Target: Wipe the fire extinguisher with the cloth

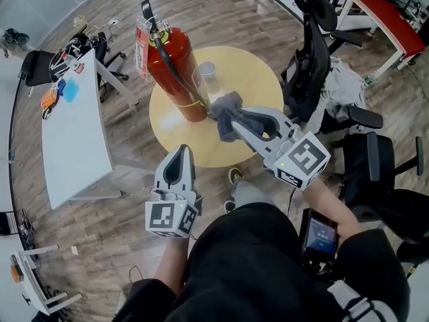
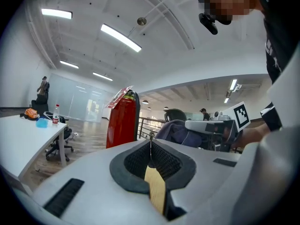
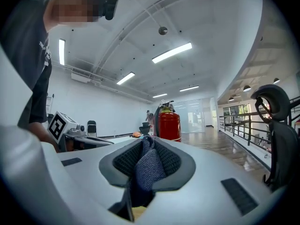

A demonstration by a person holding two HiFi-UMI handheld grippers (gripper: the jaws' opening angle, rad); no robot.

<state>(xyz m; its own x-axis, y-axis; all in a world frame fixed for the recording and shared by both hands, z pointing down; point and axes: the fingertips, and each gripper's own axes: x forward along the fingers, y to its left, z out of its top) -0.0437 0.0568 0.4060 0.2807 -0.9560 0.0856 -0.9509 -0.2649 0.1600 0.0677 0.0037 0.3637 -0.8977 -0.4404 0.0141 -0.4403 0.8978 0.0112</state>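
**Cloth clamped, almost at the red cylinder**

Well to the left of the red steel fire extinguisher with the black hose and handle (image 1: 171, 66) stands a long white desk (image 1: 74, 136), which plays no part in this.

My left gripper (image 1: 179, 150) hangs in front of the extinguisher and a little left of it, off the edge of the round pale-wood table (image 1: 251, 79). Its jaws are pressed together with nothing between them.

The extinguisher stands upright on the table's left half. A clear plastic cup (image 1: 206, 78) sits just to its right.

Lower down on that right side, near the extinguisher's base, is the crumpled blue-grey woven cloth (image 1: 224, 113). I cannot tell whether it touches the cylinder. My right gripper (image 1: 232, 118) is clamped firmly on it, with a fold bunched between the pads.

To wipe well, I judge I should press the loose bulk of the cloth flat against the red wall, not the jaw tips. I would stroke along the cylinder and work round it. The empty left gripper could brace the top, since a tall cylinder may tip or slide under a sideways push. The cup is close enough to knock over.
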